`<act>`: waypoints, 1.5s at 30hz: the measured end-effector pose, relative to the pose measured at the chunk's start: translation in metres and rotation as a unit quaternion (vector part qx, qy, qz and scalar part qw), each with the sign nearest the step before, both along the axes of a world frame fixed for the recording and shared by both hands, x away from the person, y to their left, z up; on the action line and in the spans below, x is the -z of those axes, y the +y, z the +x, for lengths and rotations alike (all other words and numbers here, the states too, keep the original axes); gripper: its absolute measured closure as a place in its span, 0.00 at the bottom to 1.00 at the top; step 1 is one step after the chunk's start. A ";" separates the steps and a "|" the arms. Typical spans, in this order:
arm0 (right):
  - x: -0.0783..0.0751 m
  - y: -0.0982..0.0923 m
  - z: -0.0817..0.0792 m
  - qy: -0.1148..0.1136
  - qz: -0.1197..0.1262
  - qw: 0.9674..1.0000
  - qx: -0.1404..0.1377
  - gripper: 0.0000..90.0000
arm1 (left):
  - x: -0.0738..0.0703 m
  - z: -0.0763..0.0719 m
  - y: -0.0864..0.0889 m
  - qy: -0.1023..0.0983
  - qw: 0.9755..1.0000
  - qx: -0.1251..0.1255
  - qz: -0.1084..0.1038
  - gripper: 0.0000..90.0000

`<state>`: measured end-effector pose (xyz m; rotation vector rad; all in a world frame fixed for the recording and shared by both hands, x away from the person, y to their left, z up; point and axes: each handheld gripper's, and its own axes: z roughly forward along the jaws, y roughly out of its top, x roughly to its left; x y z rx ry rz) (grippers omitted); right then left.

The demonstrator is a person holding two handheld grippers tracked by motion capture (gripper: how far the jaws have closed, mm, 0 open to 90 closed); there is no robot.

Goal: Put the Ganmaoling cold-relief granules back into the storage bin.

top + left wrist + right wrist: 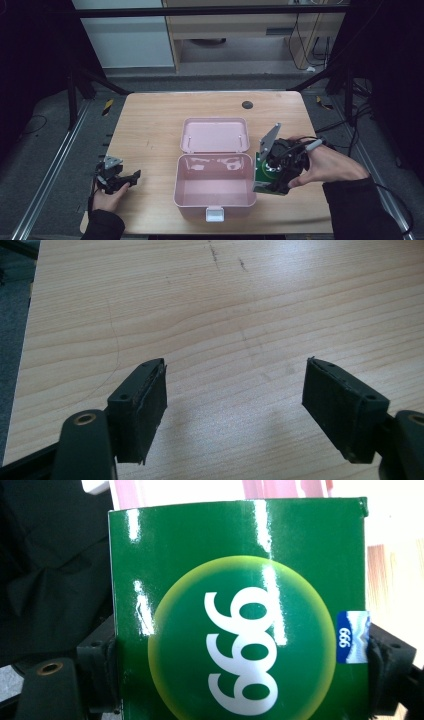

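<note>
Green glossy carton (240,610), printed "999": clamped at both side faces by the right claw (272,175), held off the counter (150,130) just beside the right wall of the pink box (214,192). Pink box: lid thrown back, interior bare. Left claw (235,410): jaws wide apart, nothing between them, resting low over the counter well left of the pink box. Status, as judged: pickup done; carton not yet inside the pink box; placing and release left.
</note>
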<state>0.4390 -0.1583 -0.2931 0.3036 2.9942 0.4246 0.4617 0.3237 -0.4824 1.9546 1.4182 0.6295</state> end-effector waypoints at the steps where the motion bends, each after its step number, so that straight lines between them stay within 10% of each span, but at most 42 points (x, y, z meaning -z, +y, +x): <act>1: -0.001 0.003 0.001 -0.002 -0.001 1.000 -0.003 0.17 | 0.000 0.000 0.000 0.000 1.000 0.000 0.000 0.28; 21: -0.006 0.047 0.008 -0.006 0.010 1.000 -0.026 0.17 | 0.000 0.000 0.001 -0.001 1.000 -0.001 0.000 0.28; 45: 0.022 0.078 0.013 -0.009 0.004 0.999 -0.052 0.17 | 0.000 0.000 0.002 -0.001 1.000 -0.001 0.000 0.28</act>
